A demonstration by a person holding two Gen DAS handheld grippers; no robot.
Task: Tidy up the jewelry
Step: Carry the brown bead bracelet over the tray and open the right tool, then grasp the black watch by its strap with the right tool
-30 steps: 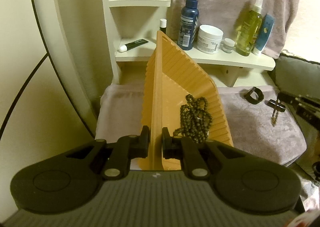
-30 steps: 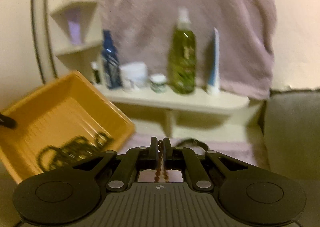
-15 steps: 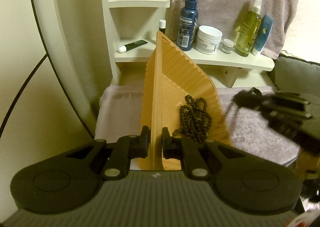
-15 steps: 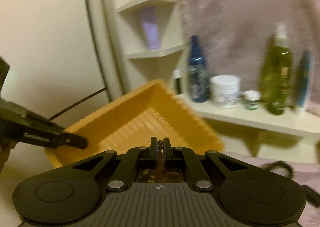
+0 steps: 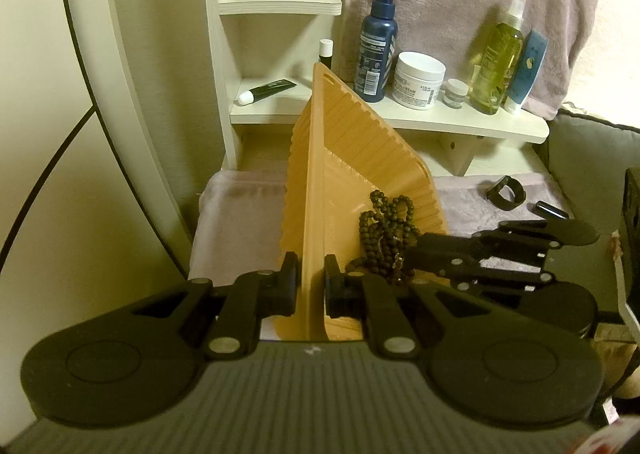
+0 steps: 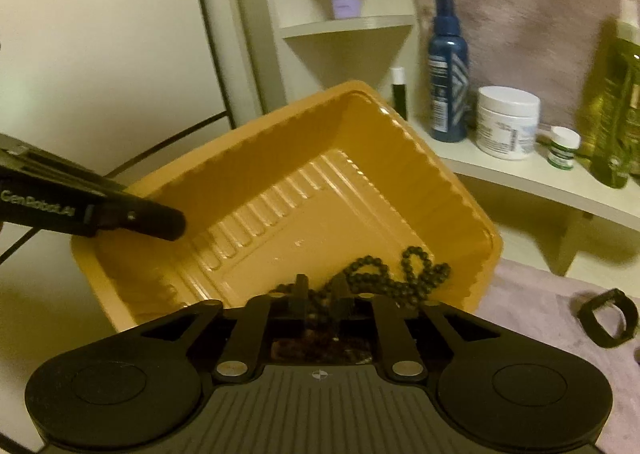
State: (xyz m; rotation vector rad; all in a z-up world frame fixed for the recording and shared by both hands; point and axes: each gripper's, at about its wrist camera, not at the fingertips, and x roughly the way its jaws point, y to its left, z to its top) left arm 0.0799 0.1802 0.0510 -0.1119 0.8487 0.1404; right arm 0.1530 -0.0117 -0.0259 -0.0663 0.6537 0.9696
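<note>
An orange ribbed tray (image 5: pixel 360 157) is held tilted, my left gripper (image 5: pixel 312 286) shut on its near rim. A heap of dark beads (image 5: pixel 384 230) lies in the tray's low corner. My right gripper (image 5: pixel 416 254) reaches in from the right, just over that heap. In the right wrist view the tray (image 6: pixel 280 157) fills the middle with the dark beads (image 6: pixel 400 274) near its lower edge. The right gripper (image 6: pixel 320 290) has its jaws opening, with a gap between the pads. Reddish-brown beads (image 6: pixel 304 342) show dimly below the jaws. The left gripper's inner fingertip (image 6: pixel 168 219) rests inside the tray wall.
A mauve towel (image 5: pixel 240 213) covers the surface under the tray. On it at the right lie a black band (image 5: pixel 506 193) and a small black cylinder (image 5: pixel 550 209). The white shelf (image 5: pixel 480 125) behind carries a blue spray bottle (image 5: pixel 378 41), a cream jar (image 5: pixel 418 79) and a green bottle (image 5: pixel 496 61).
My right gripper swung left from above the towel to above the tray, carrying the reddish-brown bead string, and its jaws have parted. The left gripper and the tray stayed put.
</note>
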